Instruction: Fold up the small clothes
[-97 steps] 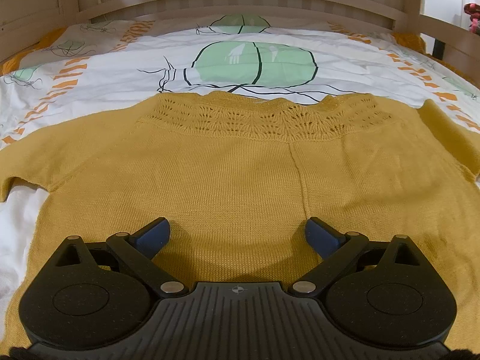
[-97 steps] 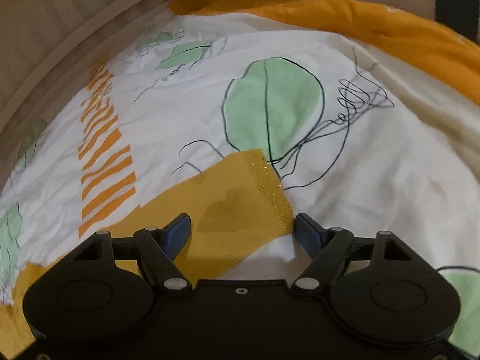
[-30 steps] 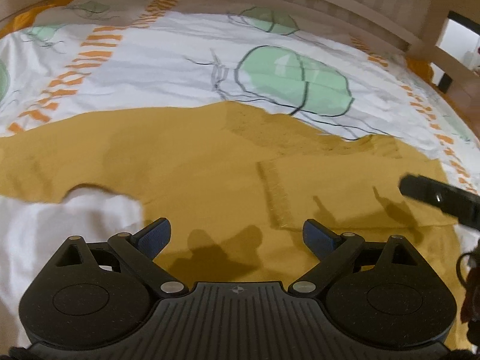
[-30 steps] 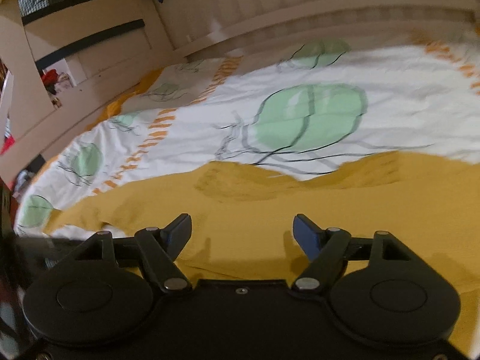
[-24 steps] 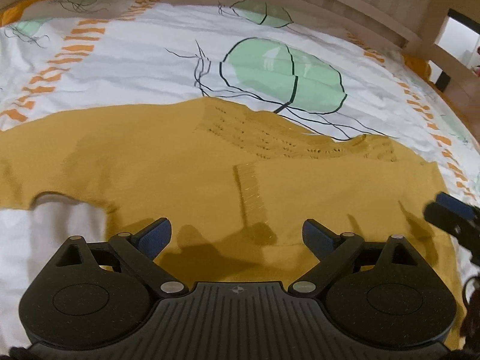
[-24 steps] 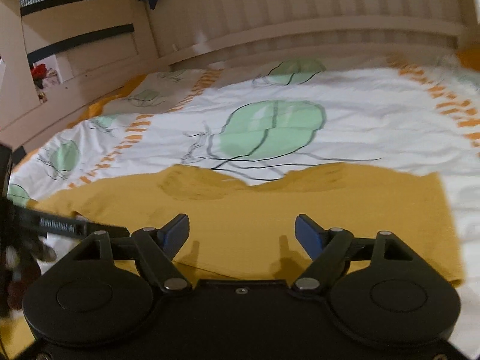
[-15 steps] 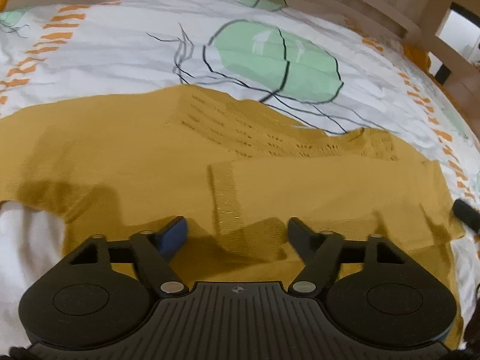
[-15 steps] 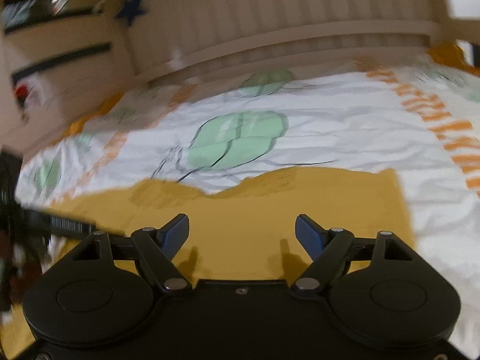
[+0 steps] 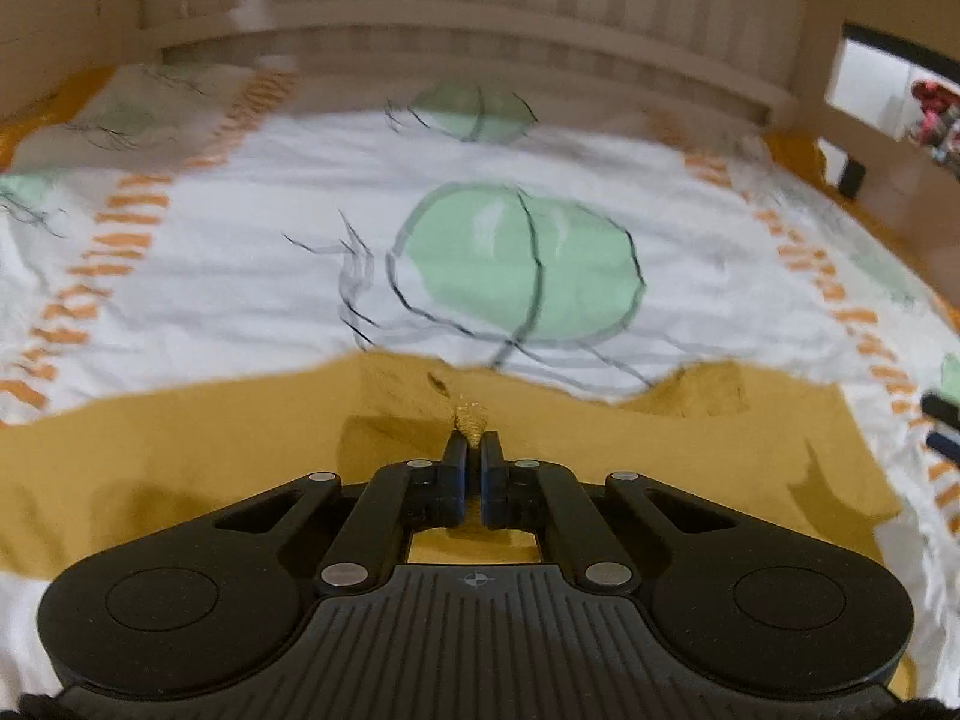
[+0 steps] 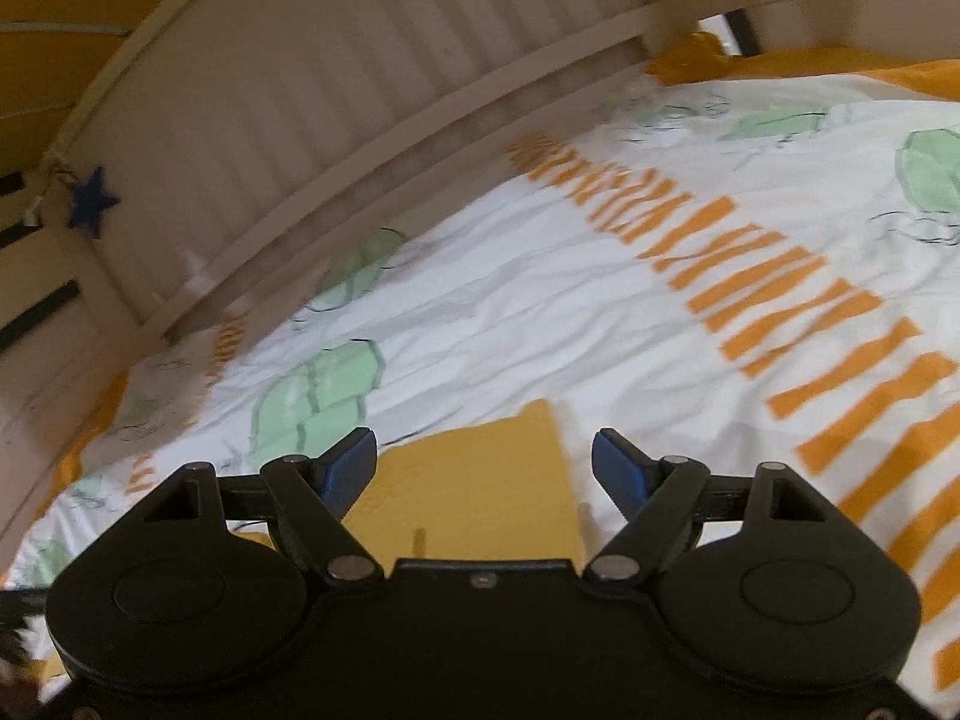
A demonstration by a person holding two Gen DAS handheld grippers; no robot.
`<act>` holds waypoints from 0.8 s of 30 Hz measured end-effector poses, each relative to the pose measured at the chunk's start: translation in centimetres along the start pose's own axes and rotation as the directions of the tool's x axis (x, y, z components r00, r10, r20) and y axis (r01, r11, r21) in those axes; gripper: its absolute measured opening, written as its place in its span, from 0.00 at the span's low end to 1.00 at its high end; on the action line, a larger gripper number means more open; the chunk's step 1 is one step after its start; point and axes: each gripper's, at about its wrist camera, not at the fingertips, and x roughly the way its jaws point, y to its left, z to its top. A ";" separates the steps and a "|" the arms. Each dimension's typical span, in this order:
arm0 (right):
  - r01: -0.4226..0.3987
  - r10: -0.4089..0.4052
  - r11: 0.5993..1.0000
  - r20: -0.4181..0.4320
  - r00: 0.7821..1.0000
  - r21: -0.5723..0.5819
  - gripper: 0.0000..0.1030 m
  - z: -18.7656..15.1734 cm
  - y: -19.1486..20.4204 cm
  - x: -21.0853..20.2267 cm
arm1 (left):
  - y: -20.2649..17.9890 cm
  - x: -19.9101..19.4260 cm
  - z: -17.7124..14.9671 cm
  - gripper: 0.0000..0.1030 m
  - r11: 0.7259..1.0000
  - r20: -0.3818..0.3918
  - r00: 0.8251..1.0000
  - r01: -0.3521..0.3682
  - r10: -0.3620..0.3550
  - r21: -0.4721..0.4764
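Note:
A mustard-yellow knit sweater [image 9: 180, 450] lies spread on the bed, its right sleeve folded in over the body. My left gripper [image 9: 472, 443] is shut on the ribbed cuff [image 9: 470, 420] of that sleeve, which bunches up just ahead of the fingertips and is lifted a little. In the right wrist view my right gripper [image 10: 483, 457] stands open above the sweater's right edge [image 10: 480, 480], with nothing pinched between its blue pads. The right gripper's tips [image 9: 942, 420] show at the far right of the left wrist view.
The sweater rests on a white duvet [image 9: 240, 276] printed with green shapes and orange stripes. A slatted wooden headboard [image 9: 480, 6] runs along the far side, and a wooden rail [image 9: 870, 120] bounds the right. A blue star [image 10: 91, 201] hangs on the frame.
My left gripper closed on the folded sleeve's cuff and rose with it. My right gripper, still open, swung right and rolled, from the sweater's body to its right edge.

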 end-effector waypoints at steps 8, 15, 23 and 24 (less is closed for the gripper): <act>0.021 -0.024 0.999 -0.067 0.997 -0.046 0.82 -0.5 0.3 0.9 | 4.7 1.1 0.0 0.04 0.993 -0.051 0.994 -0.097 0.094 -0.063; 0.039 -0.069 0.980 -0.146 0.987 -0.197 0.82 -2.2 2.5 2.5 | 6.3 3.6 -2.0 0.04 0.985 -0.123 0.981 -0.161 0.152 -0.066; 0.149 -0.257 0.909 -0.240 0.936 -0.390 0.89 -4.6 3.2 4.9 | 6.5 5.9 -4.2 0.10 0.977 -0.163 0.964 -0.214 0.211 -0.001; 0.152 -0.264 0.902 -0.238 0.935 -0.404 0.90 -4.7 3.3 5.0 | 6.2 5.9 -4.3 0.11 0.975 -0.152 0.964 -0.220 0.220 0.018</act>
